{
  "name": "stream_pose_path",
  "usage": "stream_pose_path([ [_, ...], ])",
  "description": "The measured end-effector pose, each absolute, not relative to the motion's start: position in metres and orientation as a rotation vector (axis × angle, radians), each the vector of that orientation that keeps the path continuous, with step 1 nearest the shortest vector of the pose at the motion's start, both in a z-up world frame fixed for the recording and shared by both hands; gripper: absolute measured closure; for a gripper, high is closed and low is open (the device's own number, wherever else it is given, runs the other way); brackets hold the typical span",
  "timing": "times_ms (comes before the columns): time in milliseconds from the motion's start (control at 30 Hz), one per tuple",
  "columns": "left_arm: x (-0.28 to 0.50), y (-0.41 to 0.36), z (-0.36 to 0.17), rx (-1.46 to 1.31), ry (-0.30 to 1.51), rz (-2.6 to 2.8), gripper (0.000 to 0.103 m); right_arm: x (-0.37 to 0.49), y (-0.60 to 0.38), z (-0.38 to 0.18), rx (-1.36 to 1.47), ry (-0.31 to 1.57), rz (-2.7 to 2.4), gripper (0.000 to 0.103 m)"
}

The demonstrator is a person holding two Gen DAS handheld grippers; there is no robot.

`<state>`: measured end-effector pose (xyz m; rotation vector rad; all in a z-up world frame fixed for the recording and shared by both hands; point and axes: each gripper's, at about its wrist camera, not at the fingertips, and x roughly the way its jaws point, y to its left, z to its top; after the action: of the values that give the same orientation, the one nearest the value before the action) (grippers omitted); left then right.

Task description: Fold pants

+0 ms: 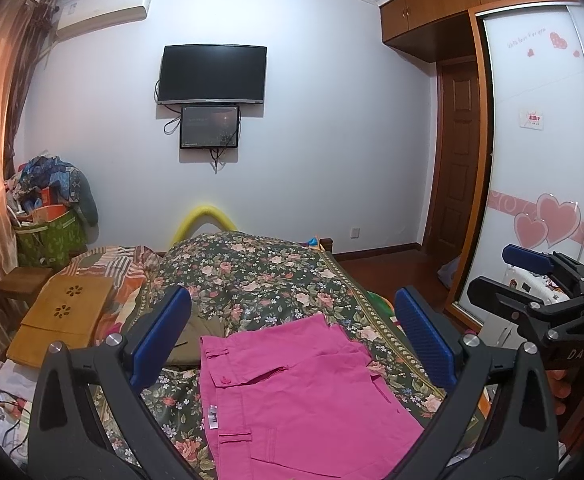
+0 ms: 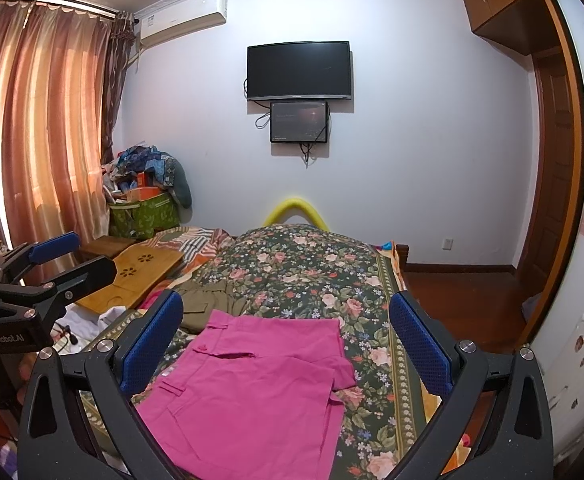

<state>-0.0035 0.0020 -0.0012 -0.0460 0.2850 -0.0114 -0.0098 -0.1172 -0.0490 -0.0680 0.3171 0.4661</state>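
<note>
Pink pants (image 1: 299, 396) lie folded on the floral bedspread (image 1: 260, 276), waistband and belt loops to the left. The right wrist view shows the same pink pants (image 2: 252, 388) as a stacked rectangle with a short flap sticking out at the right. My left gripper (image 1: 292, 332) hangs open above them, blue pads wide apart, holding nothing. My right gripper (image 2: 288, 336) is also open and empty over the pants. Each view catches the other gripper off to the side, raised above the bed.
Olive-green clothing (image 2: 208, 300) lies just beyond the pink pants. A bamboo lap tray (image 2: 132, 276) rests at the bed's left side, with white cloth and cables (image 2: 88, 320) near it. A green bin heaped with items (image 2: 144, 208) stands by the curtains. A wardrobe (image 1: 539, 160) flanks the right.
</note>
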Motion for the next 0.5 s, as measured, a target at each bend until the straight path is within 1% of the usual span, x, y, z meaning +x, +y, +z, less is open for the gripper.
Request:
stream_pose_path([
  [500,-0.0009,0.0064,-0.0035,-0.062,0.298,-0.025,0.0,-0.0105,-0.1159,-0.0478,-0.073,0.313,0.465,0.0],
])
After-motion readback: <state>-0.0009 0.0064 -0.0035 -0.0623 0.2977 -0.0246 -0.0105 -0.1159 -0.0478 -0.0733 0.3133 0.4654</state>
